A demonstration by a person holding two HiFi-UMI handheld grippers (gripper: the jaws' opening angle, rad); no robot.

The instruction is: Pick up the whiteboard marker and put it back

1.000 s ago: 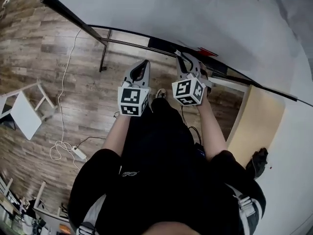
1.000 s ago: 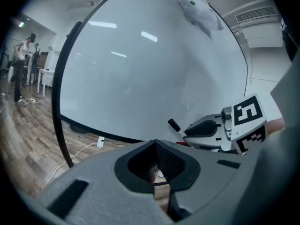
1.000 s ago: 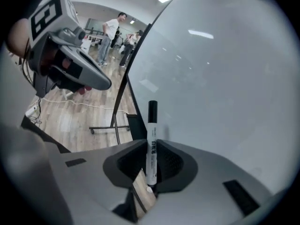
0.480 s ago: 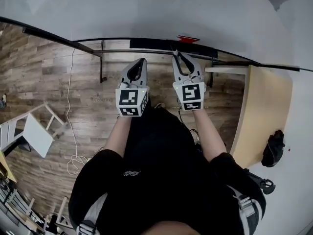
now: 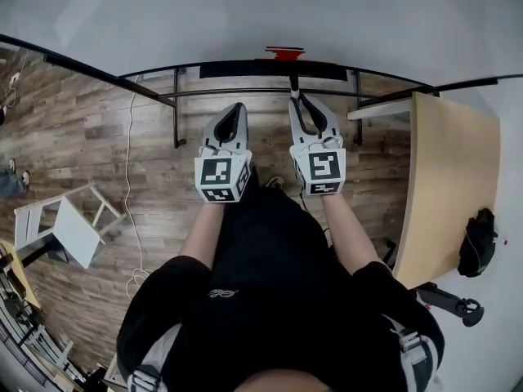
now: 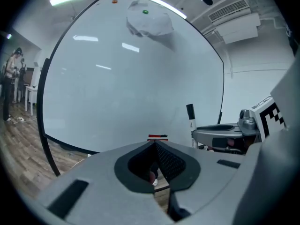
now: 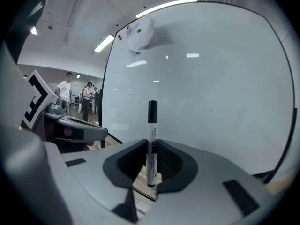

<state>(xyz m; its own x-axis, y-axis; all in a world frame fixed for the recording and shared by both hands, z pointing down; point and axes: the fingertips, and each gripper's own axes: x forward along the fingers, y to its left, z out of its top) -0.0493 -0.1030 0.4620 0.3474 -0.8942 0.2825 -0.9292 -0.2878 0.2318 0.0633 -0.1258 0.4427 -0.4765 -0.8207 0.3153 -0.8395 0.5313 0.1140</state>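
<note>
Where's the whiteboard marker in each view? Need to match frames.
Head view: whiteboard marker at top centre, poking out past the tips of the right gripper.
Left gripper view: marker right of centre, upright against the board.
Right gripper view: marker at centre, upright, clamped between the jaws.
Shared landmark: the whiteboard behind it in all three.

Marker (image 7: 151, 139): white barrel, black cap. Whiteboard (image 5: 245, 15): white, black frame. Floor (image 5: 82, 137): brown wood grain. Left gripper (image 5: 236, 109), right gripper (image 5: 296, 98): grey, black-and-white patterned cubes. Table (image 5: 449, 186), right: pale tan.
</note>
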